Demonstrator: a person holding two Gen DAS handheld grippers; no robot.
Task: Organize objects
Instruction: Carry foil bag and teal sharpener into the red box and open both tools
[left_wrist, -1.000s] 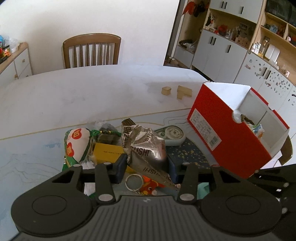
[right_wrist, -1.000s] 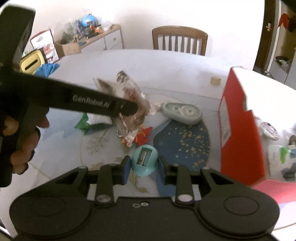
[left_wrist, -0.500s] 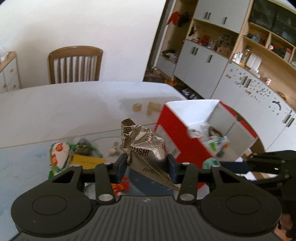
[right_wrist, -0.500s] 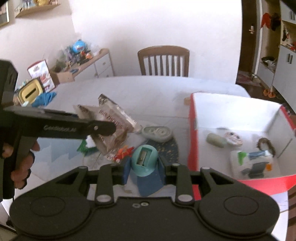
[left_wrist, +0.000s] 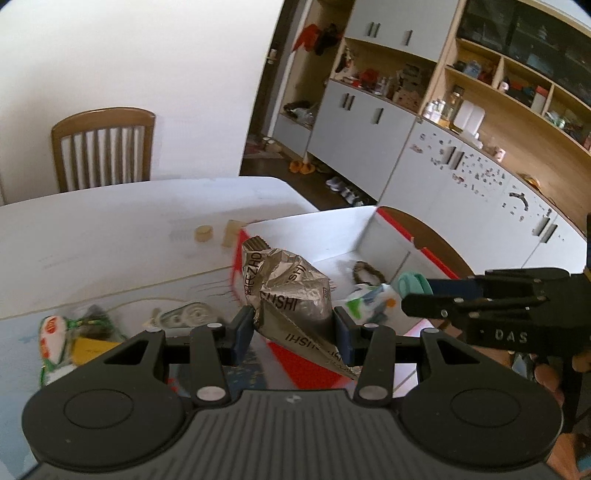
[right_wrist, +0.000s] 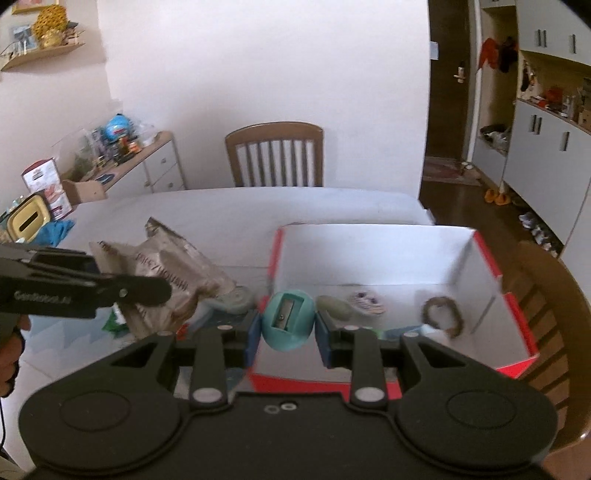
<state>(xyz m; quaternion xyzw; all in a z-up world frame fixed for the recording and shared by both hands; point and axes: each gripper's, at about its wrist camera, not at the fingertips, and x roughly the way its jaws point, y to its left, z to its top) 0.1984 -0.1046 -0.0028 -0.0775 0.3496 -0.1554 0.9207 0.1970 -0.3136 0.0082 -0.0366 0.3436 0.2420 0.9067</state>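
My left gripper (left_wrist: 293, 332) is shut on a crumpled silver snack bag (left_wrist: 288, 291) and holds it in the air at the left edge of the red box (left_wrist: 369, 229). The bag also shows in the right wrist view (right_wrist: 173, 280). My right gripper (right_wrist: 287, 332) is shut on a teal pencil sharpener (right_wrist: 288, 319) and holds it above the near left corner of the red box (right_wrist: 509, 295). The sharpener shows in the left wrist view (left_wrist: 412, 282) too. The box has white inner walls and holds a brown hair tie (right_wrist: 441, 314), a tissue pack (left_wrist: 369, 301) and other small items.
On the table (left_wrist: 92, 229) lie a grey correction tape (left_wrist: 188, 314), a red and green snack packet (left_wrist: 55, 332), a yellow box (left_wrist: 92, 347) and two wooden blocks (left_wrist: 218, 234). A wooden chair (right_wrist: 275, 155) stands at the far side. Cabinets (left_wrist: 461, 177) line the right wall.
Both grippers have risen and moved right toward the red box with their loads. The sharpener now hangs over the box's near corner and the bag is at its left edge.
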